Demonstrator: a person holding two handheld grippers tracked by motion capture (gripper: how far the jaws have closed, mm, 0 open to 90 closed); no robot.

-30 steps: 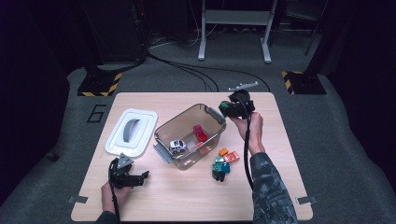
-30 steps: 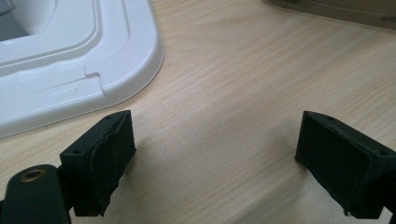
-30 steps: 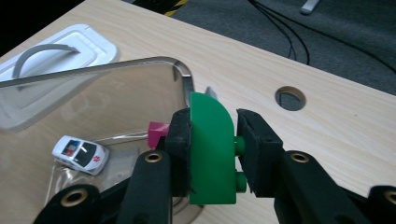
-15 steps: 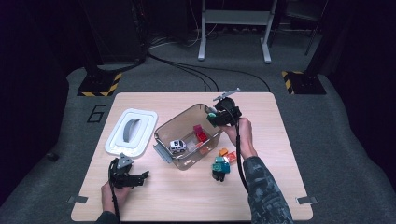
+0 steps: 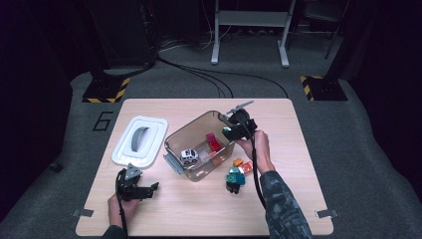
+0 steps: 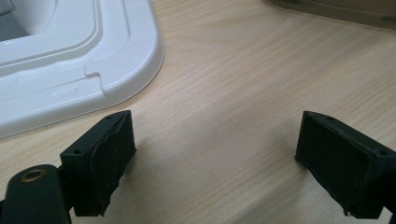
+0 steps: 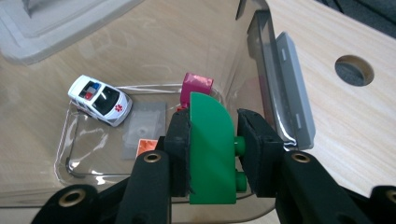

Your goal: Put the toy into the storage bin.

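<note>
I'm holding the green brick point(image 7: 211, 149) clamped in the right gripper point(image 7: 212, 154) above the clear bin point(image 5: 175, 142), releasing low to avoid the toy ambulance point(image 7: 100, 99); left gripper point(image 6: 215, 163) idling open.

high view: looked down from above on the whole table point(image 5: 298, 164).
gripper views: sat close, looking along their jaws.
shared: the clear bin point(image 5: 199, 144) point(image 7: 261, 60).

Left gripper point(image 6: 215, 158) fingers apart; right gripper point(image 7: 214, 149) clamped.
</note>
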